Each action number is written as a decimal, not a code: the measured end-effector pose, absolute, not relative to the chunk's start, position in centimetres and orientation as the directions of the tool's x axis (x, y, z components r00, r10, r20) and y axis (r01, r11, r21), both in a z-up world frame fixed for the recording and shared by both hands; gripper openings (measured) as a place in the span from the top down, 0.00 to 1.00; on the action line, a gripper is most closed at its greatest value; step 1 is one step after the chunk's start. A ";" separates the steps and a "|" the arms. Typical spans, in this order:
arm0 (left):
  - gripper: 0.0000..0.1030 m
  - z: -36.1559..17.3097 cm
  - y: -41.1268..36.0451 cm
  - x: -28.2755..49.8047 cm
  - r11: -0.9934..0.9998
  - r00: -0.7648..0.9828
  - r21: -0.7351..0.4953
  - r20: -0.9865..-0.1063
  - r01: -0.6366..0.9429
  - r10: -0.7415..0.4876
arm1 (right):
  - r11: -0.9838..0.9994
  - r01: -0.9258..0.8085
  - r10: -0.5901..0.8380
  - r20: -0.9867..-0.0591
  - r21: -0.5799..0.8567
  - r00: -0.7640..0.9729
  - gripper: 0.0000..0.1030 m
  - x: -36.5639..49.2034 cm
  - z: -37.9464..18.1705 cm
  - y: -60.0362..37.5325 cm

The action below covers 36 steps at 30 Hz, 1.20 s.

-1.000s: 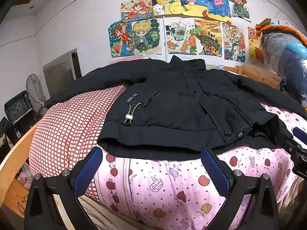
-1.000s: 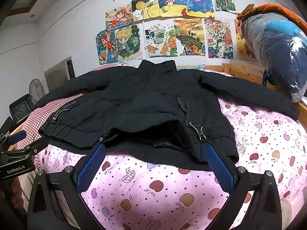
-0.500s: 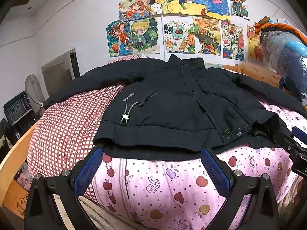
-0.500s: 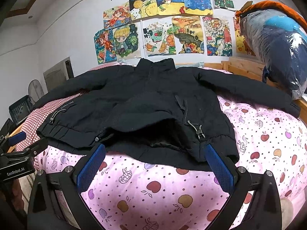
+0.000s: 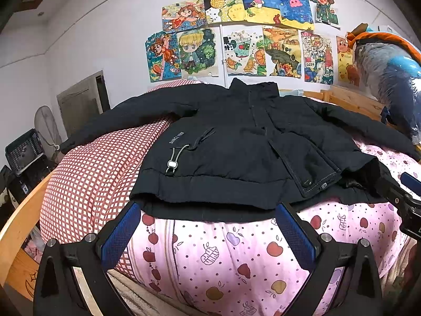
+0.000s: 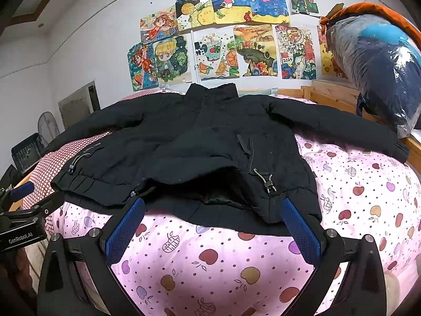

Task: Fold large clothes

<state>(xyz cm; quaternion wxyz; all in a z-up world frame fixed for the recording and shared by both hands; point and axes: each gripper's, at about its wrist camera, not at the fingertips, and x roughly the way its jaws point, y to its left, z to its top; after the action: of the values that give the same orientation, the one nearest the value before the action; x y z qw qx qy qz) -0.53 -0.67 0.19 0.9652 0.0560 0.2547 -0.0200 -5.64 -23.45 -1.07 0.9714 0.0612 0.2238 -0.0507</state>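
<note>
A large black padded jacket [image 5: 236, 144] lies spread front-up on the bed, collar toward the wall, both sleeves stretched out sideways. It also fills the right wrist view [image 6: 210, 144]; its right front panel is rucked up there, showing the lining. My left gripper [image 5: 208, 226] is open and empty, just short of the jacket's hem at its left half. My right gripper [image 6: 213, 221] is open and empty, at the hem's right half. Each gripper shows at the edge of the other's view.
The bed has a pink apple-print quilt [image 6: 368, 184] and a red checked quilt [image 5: 92, 179]. A wooden bed rail [image 5: 18, 226] runs along the left. A bagged bundle of bedding [image 6: 381, 65] sits at the right. A black crate [image 5: 23, 150] and a fan stand left.
Both grippers have moved slightly closer to the jacket's hem, and both views have tilted up a little. The jacket has not moved.
</note>
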 end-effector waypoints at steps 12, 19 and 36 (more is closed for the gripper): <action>0.00 0.7 -0.9 0.1 0.991 0.865 0.112 -0.502 0.070 -0.005 | 0.986 0.141 -0.085 -0.471 0.086 0.878 0.01 -5.4 -1.0 -23.6; 0.00 2.9 -1.6 2.8 0.986 0.846 0.110 -0.531 0.128 -0.051 | 0.975 0.211 -0.152 -0.487 0.068 0.860 0.01 -5.3 0.6 -25.3; 0.00 6.0 -9.6 12.9 0.955 0.736 0.055 -0.651 0.292 -0.187 | 0.904 0.393 -0.246 -0.543 0.170 0.803 0.01 -2.1 3.0 -35.5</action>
<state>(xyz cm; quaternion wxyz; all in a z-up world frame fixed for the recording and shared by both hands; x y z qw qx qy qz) 12.91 -9.62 6.01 0.9284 0.0770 0.3398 -0.1290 -2.07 -35.53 2.99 0.9393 0.1385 0.2640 -0.1700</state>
